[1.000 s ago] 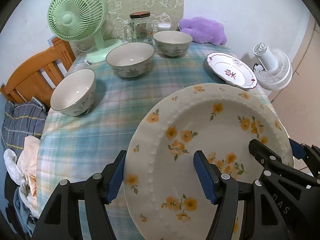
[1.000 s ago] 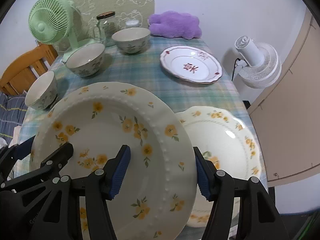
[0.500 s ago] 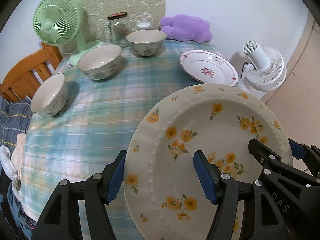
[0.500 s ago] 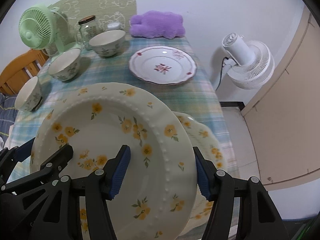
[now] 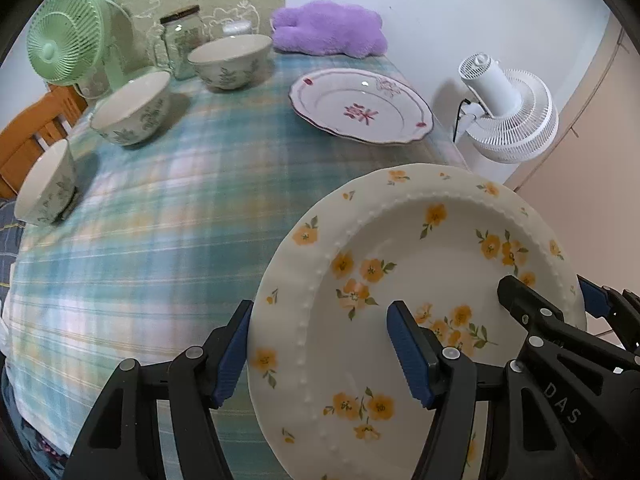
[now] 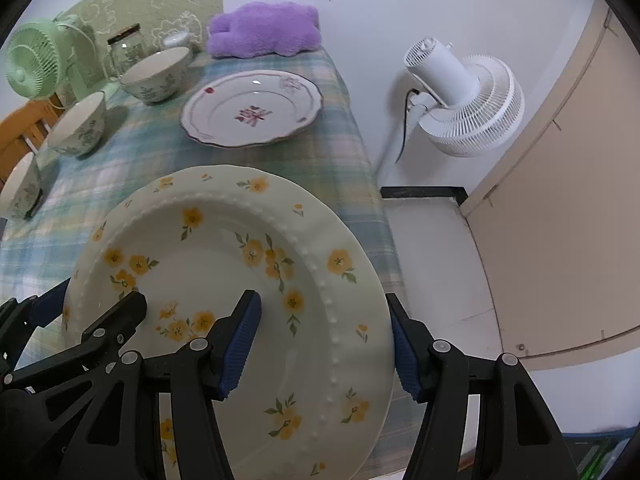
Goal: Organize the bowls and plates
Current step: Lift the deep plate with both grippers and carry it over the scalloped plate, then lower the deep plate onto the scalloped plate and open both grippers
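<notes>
Both grippers hold one cream plate with yellow flowers (image 5: 400, 264) above the near right part of the table. My left gripper (image 5: 320, 356) is shut on its left rim. My right gripper (image 6: 324, 344) is shut on its right rim; the plate also shows in the right wrist view (image 6: 224, 248). A white plate with a red pattern (image 5: 360, 106) lies at the far right of the table (image 5: 160, 200). Three floral bowls stand along the left: far (image 5: 228, 62), middle (image 5: 132, 108), near (image 5: 46, 182).
A green desk fan (image 5: 64, 52), a glass jar (image 5: 182, 42) and a purple plush (image 5: 328, 28) stand at the table's far edge. A white floor fan (image 6: 460, 96) stands right of the table. A wooden chair (image 5: 32, 132) is at the left.
Both grippers have carried the flowered plate toward the far right. The second flowered plate seen under it earlier is out of view. The red-patterned plate looks closer.
</notes>
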`<action>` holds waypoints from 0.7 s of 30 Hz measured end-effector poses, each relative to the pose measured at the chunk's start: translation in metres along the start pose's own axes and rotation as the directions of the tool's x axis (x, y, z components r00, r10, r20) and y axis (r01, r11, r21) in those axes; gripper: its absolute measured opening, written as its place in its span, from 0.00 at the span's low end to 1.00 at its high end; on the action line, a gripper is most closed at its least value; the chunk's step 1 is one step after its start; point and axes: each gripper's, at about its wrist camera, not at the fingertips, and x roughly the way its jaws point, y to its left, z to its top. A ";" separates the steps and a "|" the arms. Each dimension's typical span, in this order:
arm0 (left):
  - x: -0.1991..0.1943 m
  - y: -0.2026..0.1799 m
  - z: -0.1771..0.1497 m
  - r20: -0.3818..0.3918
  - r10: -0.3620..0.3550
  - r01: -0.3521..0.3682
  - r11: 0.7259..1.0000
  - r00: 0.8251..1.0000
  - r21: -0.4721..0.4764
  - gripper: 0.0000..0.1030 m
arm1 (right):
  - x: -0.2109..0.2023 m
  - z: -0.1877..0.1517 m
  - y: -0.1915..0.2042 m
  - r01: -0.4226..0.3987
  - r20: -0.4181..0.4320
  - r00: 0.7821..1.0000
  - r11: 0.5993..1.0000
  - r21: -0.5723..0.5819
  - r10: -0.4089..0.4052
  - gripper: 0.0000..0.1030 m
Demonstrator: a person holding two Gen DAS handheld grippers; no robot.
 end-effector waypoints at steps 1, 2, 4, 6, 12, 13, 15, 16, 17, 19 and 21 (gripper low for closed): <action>0.003 -0.002 0.000 -0.006 -0.001 0.001 1.000 1.000 -0.002 0.65 | 0.003 0.000 -0.004 0.003 -0.005 1.000 1.000 -0.002 -0.003 0.63; 0.005 -0.004 -0.001 -0.011 -0.001 0.001 1.000 1.000 -0.002 0.65 | 0.004 -0.001 -0.006 0.005 -0.008 1.000 1.000 -0.003 -0.005 0.63; 0.010 -0.009 -0.003 -0.018 0.007 -0.007 1.000 1.000 0.002 0.65 | 0.010 -0.001 -0.011 0.007 -0.019 1.000 1.000 -0.008 -0.007 0.63; 0.014 -0.012 -0.005 -0.024 0.004 -0.004 1.000 1.000 -0.001 0.65 | 0.014 -0.001 -0.013 0.008 -0.027 1.000 1.000 -0.015 -0.008 0.63; 0.024 -0.019 -0.006 -0.051 0.000 -0.001 1.000 0.999 -0.010 0.65 | 0.026 -0.002 -0.022 0.011 -0.055 0.998 1.000 -0.020 -0.012 0.62; 0.026 -0.020 -0.007 -0.056 0.001 -0.001 1.000 0.998 -0.010 0.65 | 0.028 -0.002 -0.024 0.012 -0.059 0.998 1.000 -0.019 -0.013 0.62; 0.029 -0.021 -0.007 -0.064 0.002 -0.003 1.000 0.998 -0.011 0.65 | 0.031 -0.003 -0.026 0.008 -0.067 0.998 1.000 -0.019 -0.010 0.62; 0.030 -0.021 -0.008 -0.067 0.004 -0.004 1.000 0.998 -0.011 0.65 | 0.032 -0.003 -0.027 0.008 -0.072 0.997 1.000 -0.019 -0.009 0.62; 0.031 -0.022 -0.008 -0.068 0.006 -0.007 1.000 0.998 -0.012 0.65 | 0.034 -0.003 -0.027 0.007 -0.074 0.997 1.000 -0.020 -0.008 0.62; 0.032 -0.022 -0.008 -0.070 0.009 -0.010 1.000 0.998 -0.016 0.66 | 0.036 -0.002 -0.027 0.004 -0.077 0.997 1.000 -0.021 -0.005 0.62; 0.034 -0.021 -0.008 -0.070 0.018 -0.020 1.000 0.997 -0.024 0.67 | 0.038 -0.002 -0.026 0.001 -0.077 0.997 1.000 -0.023 -0.003 0.61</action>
